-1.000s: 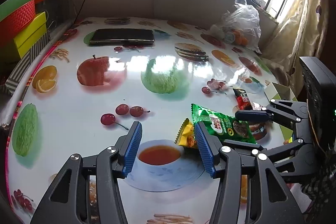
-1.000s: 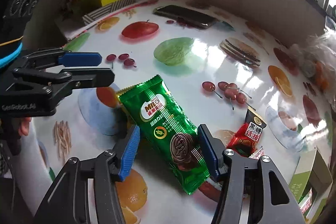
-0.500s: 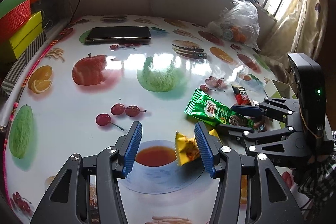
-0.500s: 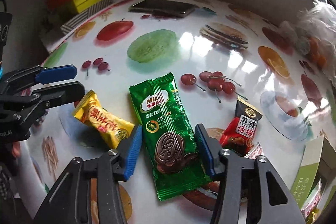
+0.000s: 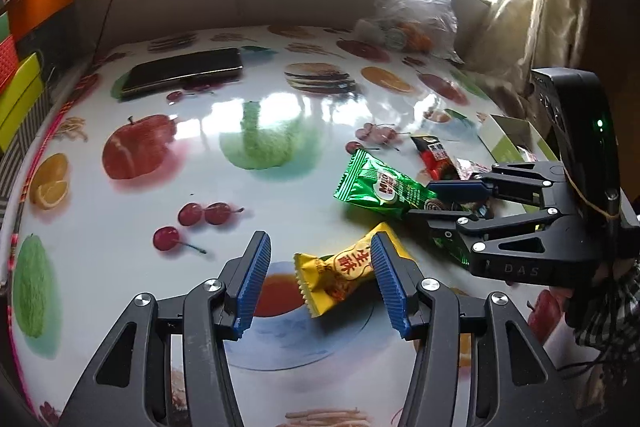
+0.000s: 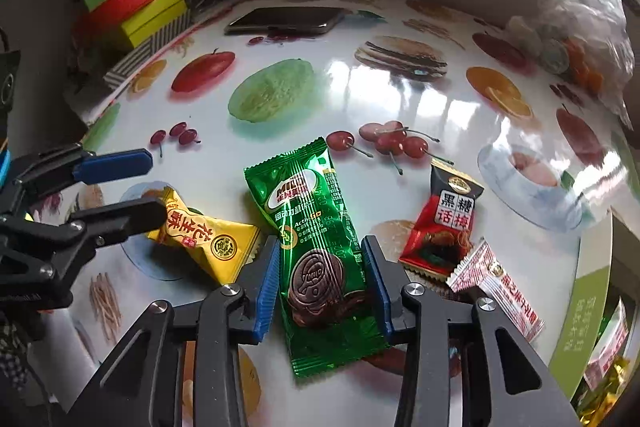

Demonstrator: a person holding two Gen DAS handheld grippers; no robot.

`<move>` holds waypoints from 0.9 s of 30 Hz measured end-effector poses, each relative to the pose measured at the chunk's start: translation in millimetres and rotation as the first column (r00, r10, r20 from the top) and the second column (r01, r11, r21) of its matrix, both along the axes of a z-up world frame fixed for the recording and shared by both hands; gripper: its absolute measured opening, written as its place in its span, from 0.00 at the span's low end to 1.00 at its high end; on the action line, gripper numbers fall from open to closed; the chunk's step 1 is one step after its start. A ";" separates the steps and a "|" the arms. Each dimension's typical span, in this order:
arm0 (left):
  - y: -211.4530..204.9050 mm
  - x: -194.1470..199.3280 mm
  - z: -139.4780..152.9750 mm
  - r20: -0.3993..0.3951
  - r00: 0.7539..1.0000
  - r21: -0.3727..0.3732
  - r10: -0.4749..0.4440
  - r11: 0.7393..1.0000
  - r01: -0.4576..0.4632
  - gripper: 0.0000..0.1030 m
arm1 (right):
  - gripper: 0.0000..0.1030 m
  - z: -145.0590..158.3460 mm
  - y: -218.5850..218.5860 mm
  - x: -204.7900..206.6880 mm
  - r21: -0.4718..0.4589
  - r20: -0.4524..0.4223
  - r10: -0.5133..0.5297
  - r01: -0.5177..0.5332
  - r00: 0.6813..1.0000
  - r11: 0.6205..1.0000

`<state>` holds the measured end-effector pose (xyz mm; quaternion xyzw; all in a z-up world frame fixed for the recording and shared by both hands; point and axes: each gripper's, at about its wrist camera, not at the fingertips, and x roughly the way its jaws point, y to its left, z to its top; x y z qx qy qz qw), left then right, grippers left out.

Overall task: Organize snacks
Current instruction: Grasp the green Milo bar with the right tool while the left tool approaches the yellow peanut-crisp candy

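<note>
On the near part of the table, a green packet lies between the blue pads of the right gripper. Its jaws are closing, both pads now right at the packet's long edges over the printed biscuit picture; whether they already press it I cannot tell. The packet is shiny foil, long and narrow, with crimped ends, a red-and-white logo at its far end and the near end sticking out past the fingers toward the camera.

Just to its left, a yellow packet with red characters sits between the fingers of the left gripper, close to the right pad and well clear of the left one; the jaws stand apart.

Right of the green packet lie a red-and-black packet and, touching it, a white-and-red packet. A phone lies at the far side.
</note>
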<state>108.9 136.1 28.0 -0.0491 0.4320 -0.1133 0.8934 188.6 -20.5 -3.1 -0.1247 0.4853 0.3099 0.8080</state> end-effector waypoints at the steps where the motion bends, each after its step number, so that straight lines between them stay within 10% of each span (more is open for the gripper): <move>1: -1.9 0.6 -0.3 -0.001 1.000 0.003 -0.009 1.000 0.010 0.52 | 0.38 0.2 -1.0 -0.5 0.004 -0.003 -0.005 0.005 1.000 1.000; 7: -20.9 5.4 -3.4 -0.003 0.988 0.088 -0.152 0.985 0.151 0.52 | 0.38 11.2 -12.7 -6.2 0.052 0.001 -0.046 0.046 0.999 0.998; 27: -39.3 14.2 -21.4 -0.067 0.982 0.164 -0.177 0.969 0.186 0.52 | 0.38 26.3 -32.7 -13.1 0.134 -0.017 -0.102 0.103 0.995 0.986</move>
